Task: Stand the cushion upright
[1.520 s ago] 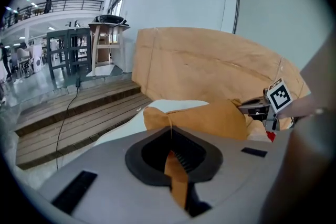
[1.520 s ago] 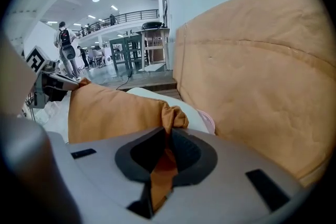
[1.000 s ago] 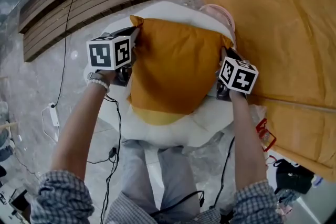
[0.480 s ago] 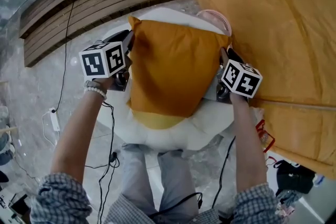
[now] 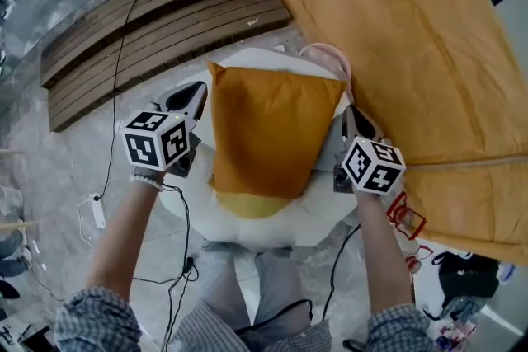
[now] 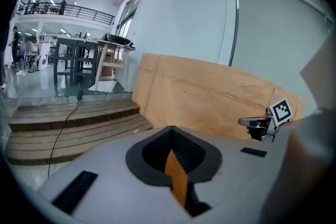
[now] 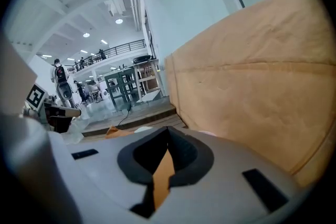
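Left gripper (image 6: 175, 173): jaws just closed, clamped on a strip of orange fabric.
Right gripper (image 7: 161, 176): same, jaws just closed, pinching orange fabric.
Cushion (image 5: 268, 132): orange, held by its left and right edges between the two grippers, over the white seat (image 5: 326, 210).
Change: a second ago it sat lower on the seat; now cushion and both grippers are raised.
Surroundings: tan panel (image 5: 412, 53) at right, wooden steps (image 5: 148, 21) behind.

**Orange on orange, pretty much**

The cushion (image 5: 272, 132) is a deep mustard orange, with paler yellow showing at its near edge. The table (image 5: 330, 206) under it is white, the big board (image 5: 412, 53) tan, the wooden slats (image 5: 148, 21) brown and the floor (image 5: 49, 152) mottled grey. Marker cubes (image 5: 157, 146) are black-and-white squares, and the sleeves (image 5: 95, 317) are greyish checks.
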Available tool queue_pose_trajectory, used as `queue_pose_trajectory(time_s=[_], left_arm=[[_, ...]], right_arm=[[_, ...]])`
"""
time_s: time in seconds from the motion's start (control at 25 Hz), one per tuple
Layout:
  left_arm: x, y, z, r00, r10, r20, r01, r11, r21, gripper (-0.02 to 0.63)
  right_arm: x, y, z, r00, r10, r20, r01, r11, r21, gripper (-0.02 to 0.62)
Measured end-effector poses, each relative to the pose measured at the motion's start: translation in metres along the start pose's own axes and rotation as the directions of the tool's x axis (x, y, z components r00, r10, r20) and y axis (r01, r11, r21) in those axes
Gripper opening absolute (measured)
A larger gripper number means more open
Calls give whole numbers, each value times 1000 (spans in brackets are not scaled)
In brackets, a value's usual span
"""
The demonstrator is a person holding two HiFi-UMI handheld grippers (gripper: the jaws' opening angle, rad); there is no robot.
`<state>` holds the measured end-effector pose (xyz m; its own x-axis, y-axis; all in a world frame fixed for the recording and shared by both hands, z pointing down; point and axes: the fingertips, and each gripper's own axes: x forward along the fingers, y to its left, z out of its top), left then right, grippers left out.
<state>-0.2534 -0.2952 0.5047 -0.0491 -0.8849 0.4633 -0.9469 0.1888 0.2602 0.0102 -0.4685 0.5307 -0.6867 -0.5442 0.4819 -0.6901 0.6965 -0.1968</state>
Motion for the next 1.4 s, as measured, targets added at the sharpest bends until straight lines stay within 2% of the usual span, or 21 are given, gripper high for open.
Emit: queue_pose_trajectory(time_s=[0.2,0.36,0.6,0.76,0.92,1.08,1.16,1.4], left_arm=[[-52,-30,32,997,-71,44,68,996,51,8],[-98,-58,66,982,-140,123,137,990,37,8],[-153,-104,88,971,-206,118,188,970,153,8],[-197,-126,98,971,-207,116,183,965,190,8],[-236,-140,121,964,-203,174,169,966,194,8],[-263,-152,134,964,-179,197,119,952,281,8],[-274,-159,135,962,-180,207,113,947,302,8],[-297,-165,138,949,-182,259,115,961,253,8]], right_arm=[[-49,27,26,999,37,29,-38,999,15,6],[-95,56,51,992,103,66,-106,994,39,6],[-158,86,81,983,135,124,-134,991,-18,6],[-202,92,100,979,125,162,-117,991,-58,6],[-245,85,129,971,80,226,-67,996,-65,6],[-272,91,148,960,73,270,-55,996,-73,6],[-282,97,154,957,74,282,-54,995,-80,6],[-309,108,161,949,63,309,-47,997,-58,6]])
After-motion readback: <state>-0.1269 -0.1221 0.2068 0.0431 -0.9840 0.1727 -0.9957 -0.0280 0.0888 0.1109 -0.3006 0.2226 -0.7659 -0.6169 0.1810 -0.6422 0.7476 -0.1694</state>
